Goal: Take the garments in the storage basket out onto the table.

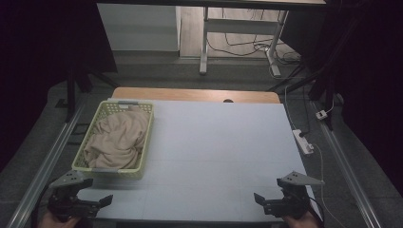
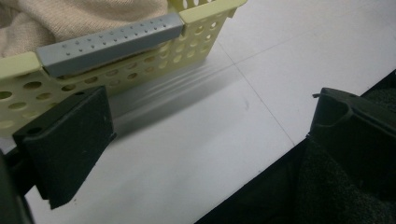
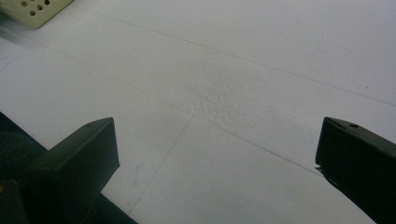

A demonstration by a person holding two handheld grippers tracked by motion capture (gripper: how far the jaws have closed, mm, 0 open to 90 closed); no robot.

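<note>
Bench (image 1: 223, 156) takes up the middle of the high view, pale grey top, wood edge showing at the far side. Basket (image 1: 115, 139), yellow-green and perforated, sits at centre left of that frame, long axis running from near edge to far edge, tilted a bit to the right at the top. Beige cloth (image 1: 119, 137) is bunched inside it, filling most of the tub, not hanging over the rim as far as I can tell. Left gripper (image 1: 78, 205) is at the lower left corner, just below the basket's near short wall, so cloth lies up and slightly right of it; clearly the nearer one. Right gripper (image 1: 280, 203) is at lower right, well apart from the basket across bare bench. In the left gripper view the basket's grey handle strip (image 2: 109, 43) is at upper left, close ahead of the fingers (image 2: 70, 140), not touching. Left fingers spread wide, released, nothing between them. Right fingers (image 3: 74, 163) likewise wide apart over bare bench, holding nothing. Likely next: left reaches forward over the rim for the cloth.
</note>
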